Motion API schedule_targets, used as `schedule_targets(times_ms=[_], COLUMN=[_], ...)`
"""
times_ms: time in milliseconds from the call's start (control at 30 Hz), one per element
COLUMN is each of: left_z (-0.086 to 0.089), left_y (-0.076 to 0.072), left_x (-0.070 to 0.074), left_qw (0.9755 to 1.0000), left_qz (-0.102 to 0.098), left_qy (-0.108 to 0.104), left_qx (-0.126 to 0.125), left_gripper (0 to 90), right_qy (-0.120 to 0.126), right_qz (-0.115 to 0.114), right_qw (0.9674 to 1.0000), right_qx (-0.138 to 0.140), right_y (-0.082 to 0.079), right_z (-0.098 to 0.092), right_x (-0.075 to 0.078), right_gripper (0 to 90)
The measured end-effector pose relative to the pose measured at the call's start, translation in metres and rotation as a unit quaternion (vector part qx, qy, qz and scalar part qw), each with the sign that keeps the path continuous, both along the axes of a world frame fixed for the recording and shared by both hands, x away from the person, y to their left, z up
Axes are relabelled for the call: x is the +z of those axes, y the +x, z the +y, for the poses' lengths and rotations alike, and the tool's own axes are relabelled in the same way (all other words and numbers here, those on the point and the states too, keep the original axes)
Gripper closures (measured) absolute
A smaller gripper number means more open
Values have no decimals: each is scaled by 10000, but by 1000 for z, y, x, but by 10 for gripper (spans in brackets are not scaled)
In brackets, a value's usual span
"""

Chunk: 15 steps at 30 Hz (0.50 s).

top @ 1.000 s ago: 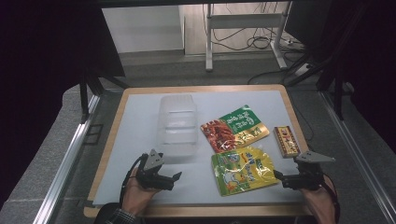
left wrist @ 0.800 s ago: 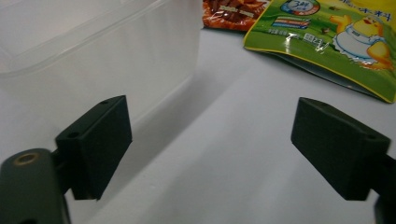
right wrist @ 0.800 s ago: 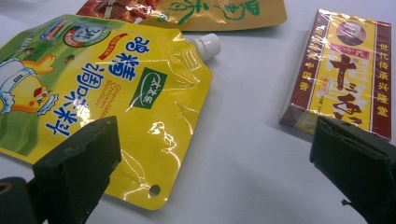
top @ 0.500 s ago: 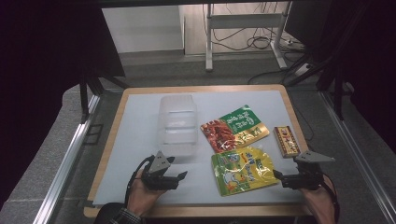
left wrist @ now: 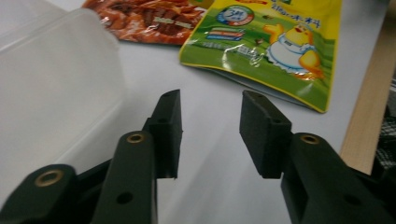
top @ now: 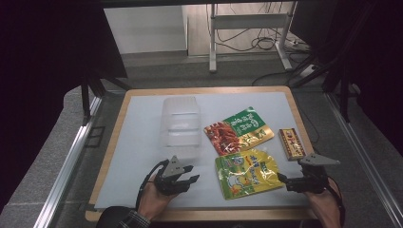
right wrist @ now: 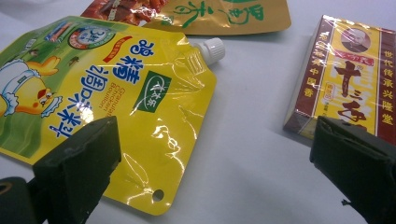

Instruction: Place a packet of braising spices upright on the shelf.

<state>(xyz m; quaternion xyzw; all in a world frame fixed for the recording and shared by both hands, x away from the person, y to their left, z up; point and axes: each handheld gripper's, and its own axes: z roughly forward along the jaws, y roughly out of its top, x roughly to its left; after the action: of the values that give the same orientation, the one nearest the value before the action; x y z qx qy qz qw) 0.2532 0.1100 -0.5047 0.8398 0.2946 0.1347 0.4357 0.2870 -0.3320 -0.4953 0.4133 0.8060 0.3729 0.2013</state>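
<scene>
While the yellow spouted pouch (top: 247,173) lies flat on the white tabletop (top: 142,142) near the front edge, it sits between the two hands, untouched. Its white cap (right wrist: 211,48) points toward the far right in the right gripper view. The left hand-held gripper (top: 187,179) is low over the tabletop just left of the pouch, aimed toward it; its jaws have just been closing and now stand partly apart with nothing between them, bare tabletop showing in the gap in the left gripper view. The right hand-held gripper (top: 284,180) is at the pouch's right edge, jaws spread wide and holding nothing; in the right gripper view one jaw stands over the pouch's lower corner, the other in front of the red-and-yellow box (right wrist: 350,79).

Just beyond the pouch lies a red-and-green snack pouch (top: 239,130), its near edge touching or overlapping the yellow one. The box lies to the right, near the tabletop's wooden rim (top: 298,114), apart from both pouches. A clear plastic container (top: 180,126) stands left of the snack pouch, just beyond the left hand-held gripper.
</scene>
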Motion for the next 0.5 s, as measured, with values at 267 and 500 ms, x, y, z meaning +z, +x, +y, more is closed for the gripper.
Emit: schedule_targets(times_ms=[267,500], left_z=[-16,-29], left_y=[1,6], left_x=[-3,-6], left_qw=[9998,9996], left_qz=[40,45], left_qy=[54,34], left_qx=[-177,-268], left_gripper=[789,897], right_qy=[-12,-12], right_qz=[-24,-17], right_qw=[10000,10000], right_qx=[45,64], right_y=[0,0], right_z=[2,2], right_x=[0,0], right_gripper=[19,19])
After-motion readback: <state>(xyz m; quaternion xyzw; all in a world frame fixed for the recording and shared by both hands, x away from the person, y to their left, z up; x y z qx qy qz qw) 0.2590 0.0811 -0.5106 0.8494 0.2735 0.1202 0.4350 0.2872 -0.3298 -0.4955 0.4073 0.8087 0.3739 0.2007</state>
